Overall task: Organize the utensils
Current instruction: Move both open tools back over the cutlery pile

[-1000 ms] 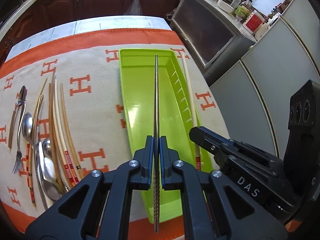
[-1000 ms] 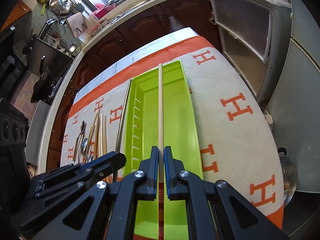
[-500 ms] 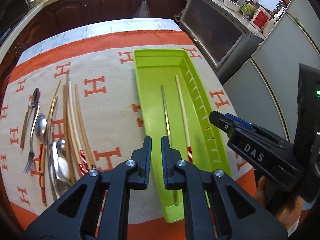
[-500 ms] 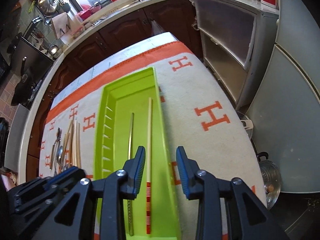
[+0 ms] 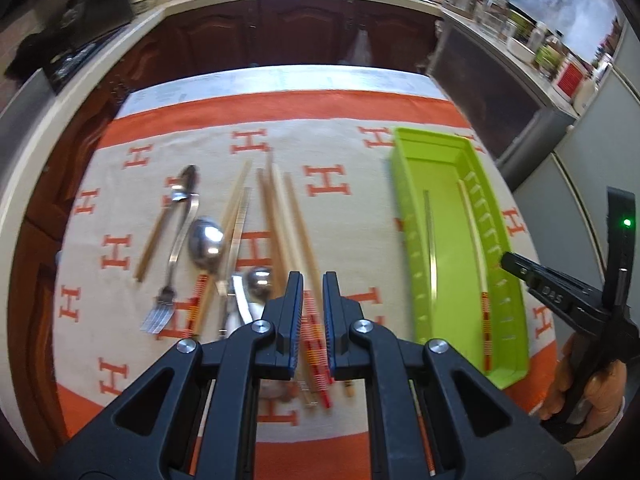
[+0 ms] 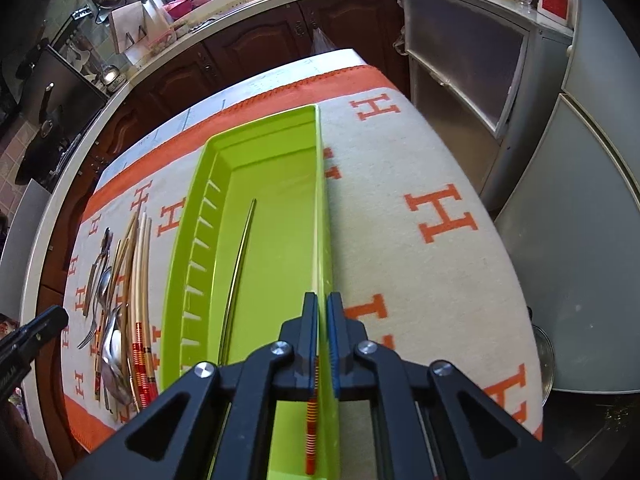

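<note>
Left wrist view: left claw (image 5: pixel 312 284) parted, empty, over striped chopsticks (image 5: pixel 316 344).
Right claw (image 6: pixel 322 304) slightly parted, empty; green tray (image 6: pixel 200 216) holds metal chopstick (image 6: pixel 240 264) at 11 o'clock.

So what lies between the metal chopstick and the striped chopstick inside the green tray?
Nothing: in the left wrist view only bare green tray floor separates the metal chopstick from the striped chopstick, which lies along the ribbed wall.

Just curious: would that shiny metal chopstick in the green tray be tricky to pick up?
Probably slippery: the metal chopstick looks smooth and glossy. Being thin and round-looking, it may roll on the green tray floor when nudged. It likely stays stiff; its curve here looks like lens distortion.
</note>
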Demonstrator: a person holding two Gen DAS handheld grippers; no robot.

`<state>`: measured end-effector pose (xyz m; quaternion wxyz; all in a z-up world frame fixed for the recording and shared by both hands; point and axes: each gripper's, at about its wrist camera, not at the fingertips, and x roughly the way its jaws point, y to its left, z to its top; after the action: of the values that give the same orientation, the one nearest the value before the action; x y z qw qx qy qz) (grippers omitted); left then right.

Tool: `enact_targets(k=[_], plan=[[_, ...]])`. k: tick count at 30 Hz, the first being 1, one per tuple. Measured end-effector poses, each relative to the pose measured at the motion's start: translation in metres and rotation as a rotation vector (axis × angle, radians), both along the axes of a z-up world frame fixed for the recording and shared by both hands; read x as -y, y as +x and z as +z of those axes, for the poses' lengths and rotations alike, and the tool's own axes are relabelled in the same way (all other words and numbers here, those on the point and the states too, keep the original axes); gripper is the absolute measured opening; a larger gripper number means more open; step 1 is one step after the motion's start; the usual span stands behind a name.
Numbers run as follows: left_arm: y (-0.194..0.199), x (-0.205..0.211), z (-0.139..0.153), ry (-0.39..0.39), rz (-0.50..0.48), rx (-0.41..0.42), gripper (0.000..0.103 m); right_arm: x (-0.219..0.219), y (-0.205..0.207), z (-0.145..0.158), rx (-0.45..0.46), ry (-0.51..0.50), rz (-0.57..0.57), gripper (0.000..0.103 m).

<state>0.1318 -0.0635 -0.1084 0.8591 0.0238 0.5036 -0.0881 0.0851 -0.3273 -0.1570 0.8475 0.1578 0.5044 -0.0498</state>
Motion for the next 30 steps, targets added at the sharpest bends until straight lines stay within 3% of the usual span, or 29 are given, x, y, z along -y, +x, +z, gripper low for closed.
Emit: enact_targets(k=[4, 12, 20, 30], plan=[[-0.001, -0.028, 0.004, 0.050, 0.055, 0.036, 0.007, -0.011, 0.002, 0.000, -0.005, -0.016, 0.019, 0.005], [-0.010, -0.073, 0.009, 0.025, 0.075, 0.090, 0.007, -0.016, 0.008, 0.001, -0.035, -0.009, -0.013, 0.012], [-0.010, -0.090, 0.011, -0.038, 0.060, 0.014, 0.007, -0.030, -0.001, 0.025, -0.001, -0.075, -0.039, 0.015], [-0.002, -0.079, 0.019, -0.022, -0.019, 0.027, 0.007, -0.107, 0.006, 0.058, 0.038, -0.012, 0.197, 0.015]])
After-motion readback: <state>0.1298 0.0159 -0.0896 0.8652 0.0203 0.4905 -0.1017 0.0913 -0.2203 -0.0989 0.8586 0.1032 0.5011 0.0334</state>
